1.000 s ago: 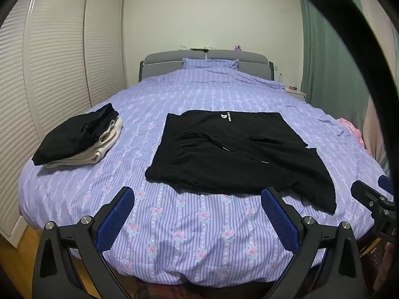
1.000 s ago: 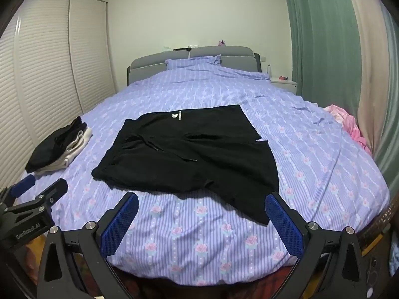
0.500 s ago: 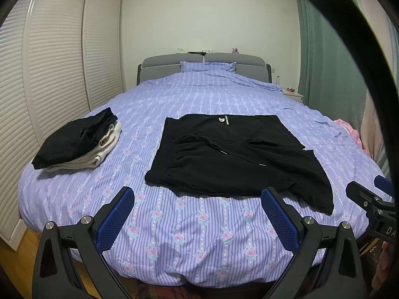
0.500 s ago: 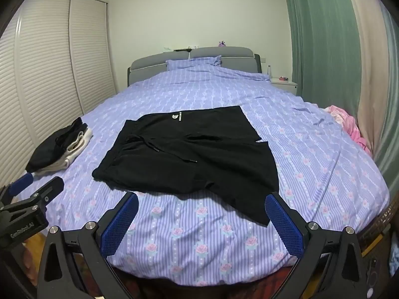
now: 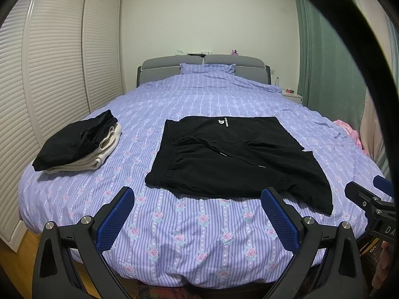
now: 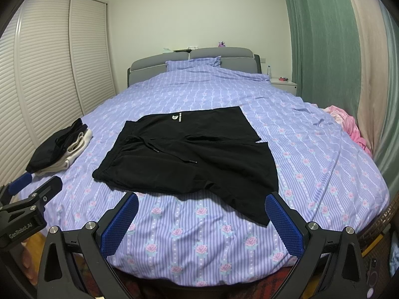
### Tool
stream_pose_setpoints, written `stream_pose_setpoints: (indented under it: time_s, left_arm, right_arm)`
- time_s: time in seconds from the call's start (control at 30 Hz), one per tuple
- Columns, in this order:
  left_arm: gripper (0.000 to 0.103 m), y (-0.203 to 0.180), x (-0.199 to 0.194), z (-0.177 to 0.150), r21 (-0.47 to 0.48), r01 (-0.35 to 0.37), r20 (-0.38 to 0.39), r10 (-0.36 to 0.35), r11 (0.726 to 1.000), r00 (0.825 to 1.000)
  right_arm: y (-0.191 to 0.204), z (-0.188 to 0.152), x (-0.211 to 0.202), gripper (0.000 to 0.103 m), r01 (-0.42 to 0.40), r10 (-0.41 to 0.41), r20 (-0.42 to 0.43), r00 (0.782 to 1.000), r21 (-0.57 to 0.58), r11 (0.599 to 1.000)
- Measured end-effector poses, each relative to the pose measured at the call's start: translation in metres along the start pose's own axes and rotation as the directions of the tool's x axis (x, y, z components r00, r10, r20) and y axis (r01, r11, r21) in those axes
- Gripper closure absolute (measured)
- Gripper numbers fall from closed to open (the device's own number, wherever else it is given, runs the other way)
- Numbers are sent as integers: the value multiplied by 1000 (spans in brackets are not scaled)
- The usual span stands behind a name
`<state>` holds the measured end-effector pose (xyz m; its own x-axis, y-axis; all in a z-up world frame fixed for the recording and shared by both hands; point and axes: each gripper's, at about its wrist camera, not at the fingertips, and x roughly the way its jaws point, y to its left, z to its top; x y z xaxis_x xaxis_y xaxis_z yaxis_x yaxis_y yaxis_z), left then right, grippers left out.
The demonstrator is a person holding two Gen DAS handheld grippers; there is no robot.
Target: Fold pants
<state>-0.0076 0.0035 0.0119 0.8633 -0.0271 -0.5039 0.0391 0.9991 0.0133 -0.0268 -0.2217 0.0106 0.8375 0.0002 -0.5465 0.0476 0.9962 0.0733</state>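
The black pants (image 5: 232, 157) are laid on the bed (image 5: 199, 229), near its foot edge, waistband toward the left with the drawstring showing. One fold is judged already made: the far leg appears turned over, its white logo facing up, so two layers lie offset, with a loose corner trailing toward the near right. Further folds into a compact bundle are judged still to be done. The left hand-held gripper (image 5: 197, 214) is held spread wide above the foot edge, nothing between its blue pads (image 5: 116, 214). The right hand-held gripper (image 6: 202, 216) is likewise spread and empty, just short of the trailing corner. A stack (image 5: 77, 144) of folded clothes is seen on the bed's left side, well apart from the pants
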Motion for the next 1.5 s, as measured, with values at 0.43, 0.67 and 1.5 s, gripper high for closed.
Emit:
stream_pose_setpoints:
  time_s: [0.43,0.67,1.5]
  left_arm:
    - [0,1,-2,0,7,3,9,-3,1000,1000]
    - [0,3,-2,0,6,-2,10,2,1000,1000]
    - [0,6,-2,-2,3,1,12,-1,1000,1000]
  right_arm:
    - [0,0,-1,0,0,0,4,1000,2,1000]
    - [-1,1,1,0,2,-2,-4,1000,6,1000]
    - [1,1,3,0,1,-1,-4,1000,-1,1000]
